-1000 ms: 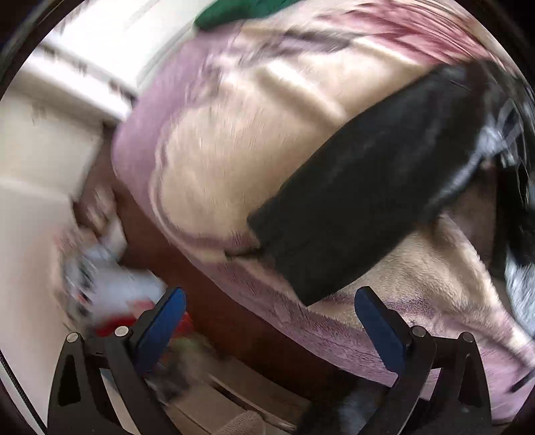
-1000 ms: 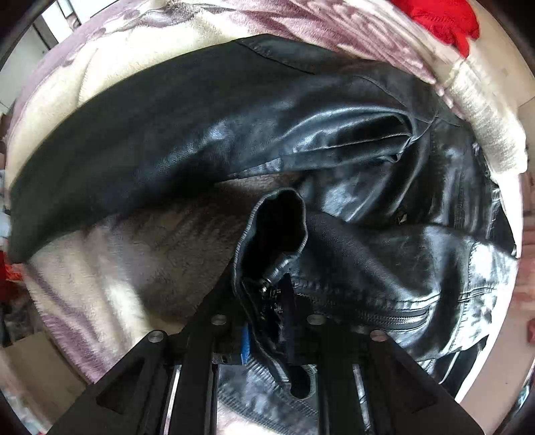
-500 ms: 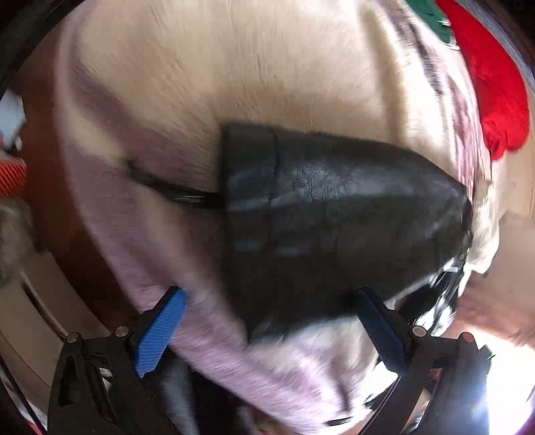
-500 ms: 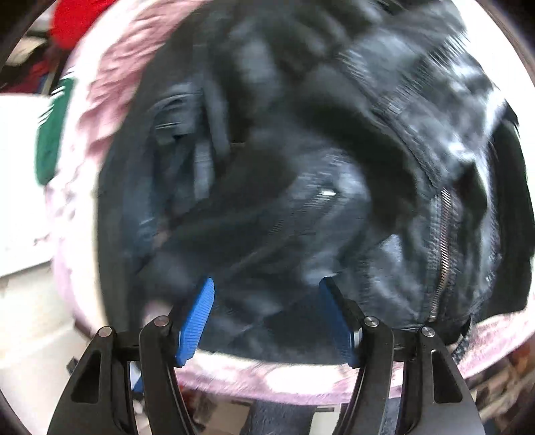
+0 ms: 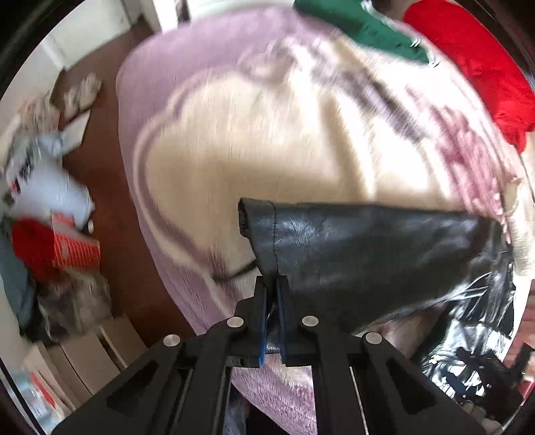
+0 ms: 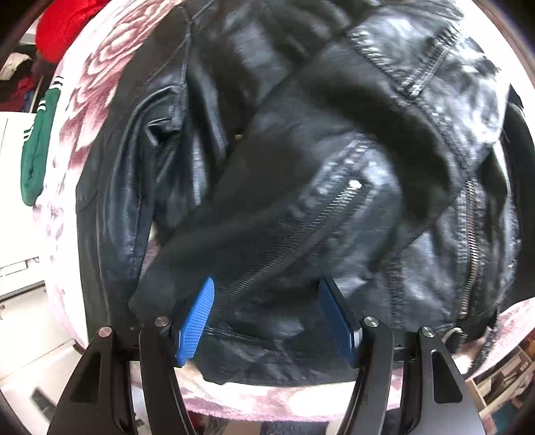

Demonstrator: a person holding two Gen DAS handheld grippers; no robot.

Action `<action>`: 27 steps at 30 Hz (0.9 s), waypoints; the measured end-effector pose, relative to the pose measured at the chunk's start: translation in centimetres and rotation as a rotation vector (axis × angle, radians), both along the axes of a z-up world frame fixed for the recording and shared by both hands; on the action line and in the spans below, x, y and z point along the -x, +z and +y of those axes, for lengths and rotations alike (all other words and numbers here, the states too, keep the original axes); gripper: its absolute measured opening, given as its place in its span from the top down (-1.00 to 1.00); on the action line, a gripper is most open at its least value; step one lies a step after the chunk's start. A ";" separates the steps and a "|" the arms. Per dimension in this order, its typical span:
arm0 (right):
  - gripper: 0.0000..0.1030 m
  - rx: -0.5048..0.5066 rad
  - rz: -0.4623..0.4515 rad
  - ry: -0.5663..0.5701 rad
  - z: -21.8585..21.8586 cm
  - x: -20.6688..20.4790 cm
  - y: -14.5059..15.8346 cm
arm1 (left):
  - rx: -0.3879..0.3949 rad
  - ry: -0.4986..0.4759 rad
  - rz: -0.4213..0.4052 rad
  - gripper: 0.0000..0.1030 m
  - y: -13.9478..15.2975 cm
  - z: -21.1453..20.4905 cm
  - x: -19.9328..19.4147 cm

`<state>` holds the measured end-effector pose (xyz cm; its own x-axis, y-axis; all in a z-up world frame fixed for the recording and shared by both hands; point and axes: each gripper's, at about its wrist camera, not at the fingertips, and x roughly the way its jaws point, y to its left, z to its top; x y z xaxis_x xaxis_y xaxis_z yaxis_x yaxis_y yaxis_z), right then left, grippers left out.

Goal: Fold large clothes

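Pinching the cuff of the black leather jacket's sleeve (image 5: 351, 254), the left gripper (image 5: 272, 291) was clenched, likely to fold it inward; the right gripper (image 6: 267, 318) hung released over the jacket body (image 6: 301, 167) on the pink floral blanket (image 5: 267, 134).

each view looks steeply down along its own claw from close above the bed. the left wrist view faces the blanket (image 5: 267, 150) and a sleeve of the black jacket (image 5: 367, 251), with floor clutter at its left edge. the right wrist view sits nearer, filled by the same jacket (image 6: 301, 184); both also catch the red cloth (image 5: 474, 67) and green cloth (image 5: 361, 30).
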<state>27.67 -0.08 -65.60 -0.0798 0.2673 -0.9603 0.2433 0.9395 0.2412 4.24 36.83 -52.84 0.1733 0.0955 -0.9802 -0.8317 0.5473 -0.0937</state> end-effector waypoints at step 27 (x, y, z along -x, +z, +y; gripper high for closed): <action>0.95 0.105 -0.170 -0.424 -25.1 -0.1 -0.1 | -0.272 -0.324 -0.049 0.97 9.6 -9.7 -6.4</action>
<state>27.75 -25.22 -65.71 0.1761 0.1432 -0.9739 0.5766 0.7869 0.2200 10.67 27.13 -43.25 0.2828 0.2823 -0.9167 -0.6105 0.7901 0.0550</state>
